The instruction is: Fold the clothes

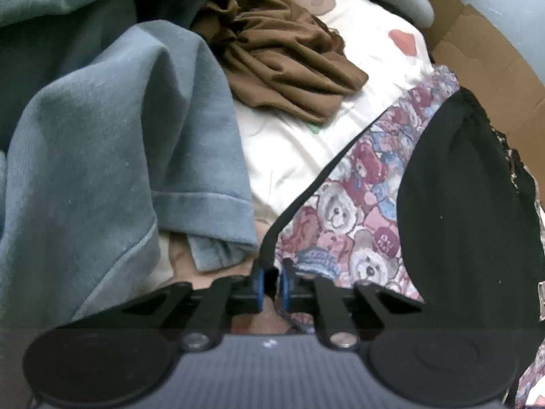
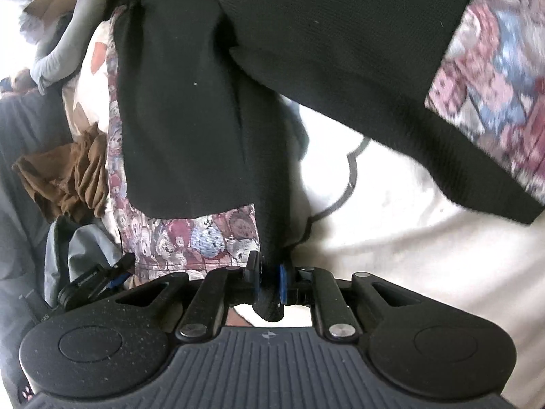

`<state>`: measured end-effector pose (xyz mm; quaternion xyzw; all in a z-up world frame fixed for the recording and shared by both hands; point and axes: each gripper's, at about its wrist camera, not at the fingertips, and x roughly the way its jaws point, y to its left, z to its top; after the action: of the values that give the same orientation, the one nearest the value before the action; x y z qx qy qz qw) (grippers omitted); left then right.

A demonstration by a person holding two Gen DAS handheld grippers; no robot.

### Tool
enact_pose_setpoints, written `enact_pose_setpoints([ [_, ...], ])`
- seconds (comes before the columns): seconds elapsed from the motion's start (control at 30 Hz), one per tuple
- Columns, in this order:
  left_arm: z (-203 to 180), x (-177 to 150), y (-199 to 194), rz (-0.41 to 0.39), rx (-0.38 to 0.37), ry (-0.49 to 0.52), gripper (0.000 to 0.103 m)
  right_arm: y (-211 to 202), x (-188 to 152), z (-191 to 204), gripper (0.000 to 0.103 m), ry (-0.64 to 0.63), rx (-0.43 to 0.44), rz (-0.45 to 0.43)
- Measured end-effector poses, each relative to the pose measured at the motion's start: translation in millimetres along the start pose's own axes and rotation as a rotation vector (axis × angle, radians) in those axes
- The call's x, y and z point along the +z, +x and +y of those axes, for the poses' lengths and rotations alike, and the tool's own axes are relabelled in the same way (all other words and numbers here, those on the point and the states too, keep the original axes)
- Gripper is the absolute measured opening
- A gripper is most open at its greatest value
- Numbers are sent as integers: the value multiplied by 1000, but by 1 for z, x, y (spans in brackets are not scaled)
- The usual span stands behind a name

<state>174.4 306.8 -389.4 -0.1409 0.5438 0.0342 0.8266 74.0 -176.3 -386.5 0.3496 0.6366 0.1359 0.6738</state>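
Note:
A bear-print garment (image 1: 344, 211) with black trim and a broad black panel (image 1: 470, 204) lies across the white bedding (image 1: 306, 150). My left gripper (image 1: 271, 284) is shut on its black edge strip (image 1: 293, 204), which runs up and right from between the blue pads. In the right wrist view the same bear-print garment (image 2: 204, 235) hangs in front of the camera, its black cloth (image 2: 190, 119) filling the upper picture. My right gripper (image 2: 270, 281) is shut on a black fold of it that pokes out below the pads. The left gripper (image 2: 98, 281) shows at lower left there.
A blue-grey sweatshirt (image 1: 112, 156) is heaped on the left, with a crumpled brown garment (image 1: 279, 61) beyond it. Cardboard (image 1: 483, 64) lines the right edge of the bed. A pale grey sleeve (image 2: 68, 47) lies at the far left in the right wrist view, near the brown garment (image 2: 71, 177).

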Motion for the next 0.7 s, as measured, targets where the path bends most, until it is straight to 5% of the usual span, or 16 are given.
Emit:
enact_pose_setpoints([
  [0.33,-23,24,-29,15,99,35,5,-28,-1,18,2,-115,24,22],
  [0.7,-18,38,-29,24,128,56,5,-27,-2,38,2,-196,27,69],
])
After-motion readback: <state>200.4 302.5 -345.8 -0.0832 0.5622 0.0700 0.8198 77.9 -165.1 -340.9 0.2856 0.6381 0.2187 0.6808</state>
